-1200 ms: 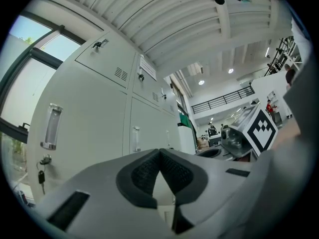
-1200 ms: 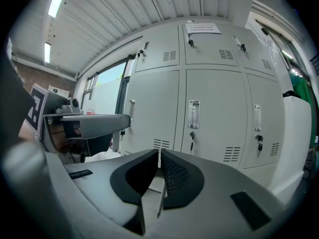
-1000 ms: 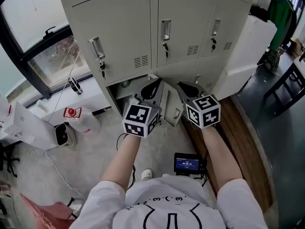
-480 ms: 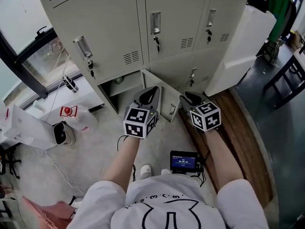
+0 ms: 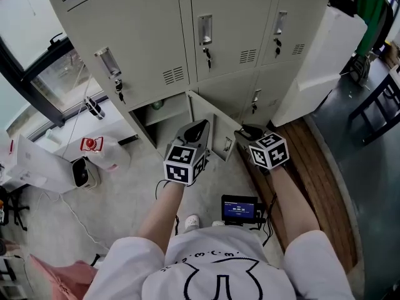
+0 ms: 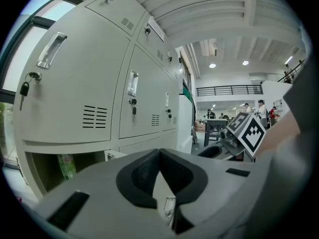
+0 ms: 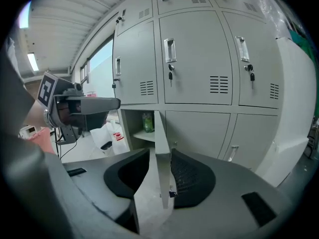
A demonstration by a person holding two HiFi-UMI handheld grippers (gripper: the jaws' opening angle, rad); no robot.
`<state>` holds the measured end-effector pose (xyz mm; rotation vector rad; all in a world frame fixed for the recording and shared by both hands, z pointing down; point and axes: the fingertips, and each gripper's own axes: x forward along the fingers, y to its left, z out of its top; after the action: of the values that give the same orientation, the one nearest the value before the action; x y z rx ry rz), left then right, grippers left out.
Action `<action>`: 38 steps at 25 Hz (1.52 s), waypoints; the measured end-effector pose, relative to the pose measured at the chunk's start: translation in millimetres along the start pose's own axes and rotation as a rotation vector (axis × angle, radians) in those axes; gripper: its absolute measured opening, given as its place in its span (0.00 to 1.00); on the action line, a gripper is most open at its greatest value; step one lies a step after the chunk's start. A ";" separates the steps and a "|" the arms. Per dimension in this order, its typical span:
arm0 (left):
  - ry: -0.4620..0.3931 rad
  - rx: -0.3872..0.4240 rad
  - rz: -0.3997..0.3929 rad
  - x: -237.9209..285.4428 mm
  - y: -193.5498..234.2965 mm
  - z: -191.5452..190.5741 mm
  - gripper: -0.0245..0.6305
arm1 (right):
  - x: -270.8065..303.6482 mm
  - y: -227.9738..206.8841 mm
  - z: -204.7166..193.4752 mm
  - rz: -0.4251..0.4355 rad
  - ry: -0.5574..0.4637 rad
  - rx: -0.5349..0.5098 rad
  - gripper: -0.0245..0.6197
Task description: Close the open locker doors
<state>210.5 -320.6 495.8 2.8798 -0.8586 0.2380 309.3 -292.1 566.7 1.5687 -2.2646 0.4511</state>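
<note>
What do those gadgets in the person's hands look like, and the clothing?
The left gripper and right gripper are grey, each with two black-padded jaws and a cube of black-and-white square markers. The right gripper's jaws have just been opening, the edge of the locker door between them. The short sleeves are white.

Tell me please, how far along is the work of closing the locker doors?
Done: the upper doors look shut. In hand: one bottom door stands open, and its edge is between the jaws of the right gripper. Those jaws have just been opening and do not clamp it. Still to do: swing that door closed.
</note>
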 end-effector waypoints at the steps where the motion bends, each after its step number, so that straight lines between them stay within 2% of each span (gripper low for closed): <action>1: 0.005 0.002 -0.001 -0.6 0.6 -1.3 0.05 | 1.4 0.4 -0.1 0.002 0.002 -0.002 0.22; 5: 0.014 0.010 -0.001 -3.6 3.7 -5.0 0.05 | 1.3 2.5 -0.3 0.009 -0.004 -0.001 0.18; 16: -0.003 -0.034 0.018 -21.0 12.4 -9.4 0.05 | 2.4 39.2 -2.2 0.086 0.013 -0.053 0.17; 20: -0.007 -0.070 0.039 -33.6 19.0 -15.5 0.05 | 3.6 59.2 -2.8 0.127 0.016 -0.064 0.17; 29: -0.012 -0.086 0.083 -60.5 39.9 -25.5 0.05 | 18.7 103.3 1.7 0.214 0.014 -0.093 0.18; 38: -0.023 -0.126 0.162 -81.4 71.8 -31.6 0.05 | 45.2 152.1 8.5 0.315 0.051 -0.186 0.18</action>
<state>100.0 -331.6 517.1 2.7051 -1.0716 0.1596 150.7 -282.1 570.4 1.1036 -2.4434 0.3425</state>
